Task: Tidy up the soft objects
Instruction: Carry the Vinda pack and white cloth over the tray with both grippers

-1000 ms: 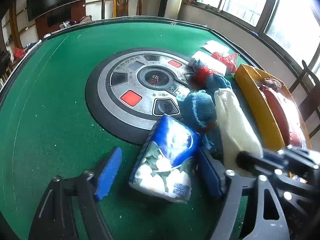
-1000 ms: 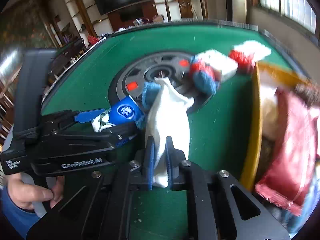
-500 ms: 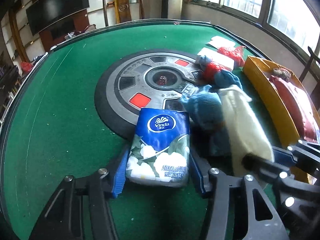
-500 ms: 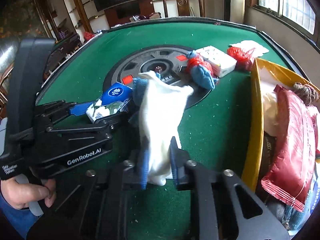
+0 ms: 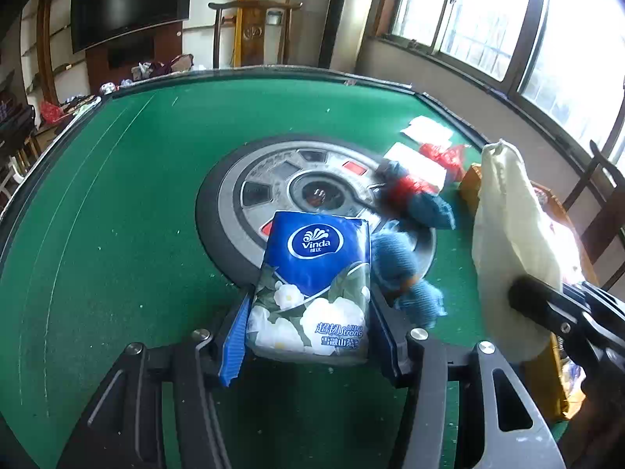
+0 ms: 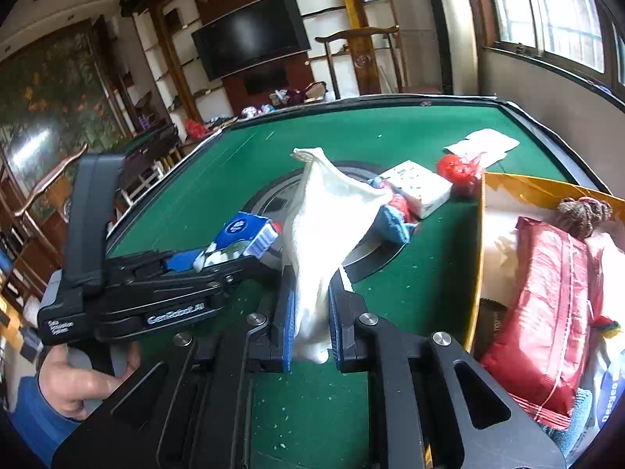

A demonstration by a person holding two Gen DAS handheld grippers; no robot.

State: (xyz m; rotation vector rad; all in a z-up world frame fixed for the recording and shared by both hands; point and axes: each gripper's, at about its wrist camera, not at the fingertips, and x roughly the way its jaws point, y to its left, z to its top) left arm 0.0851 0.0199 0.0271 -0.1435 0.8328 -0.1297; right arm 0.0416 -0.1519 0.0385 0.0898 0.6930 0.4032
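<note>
Holding two soft things at once, you have the left gripper (image 5: 308, 336) clamped on the tissue pack (image 5: 312, 285), blue pads pressing both its sides, and the right gripper (image 6: 310, 328) pinched on the low end of the white cloth (image 6: 324, 242), which stands up from the jaws. Both grippers tilt downward over the green table (image 5: 117, 234), the left just beside the right. The pack could squash or slide out, being slick. The cloth's free top could flop and snag the blue knit (image 5: 394, 262) just ahead. Right of your right gripper sits the yellow bin (image 6: 478, 258), already crowded, so a careless drop may spill over its wall.
</note>
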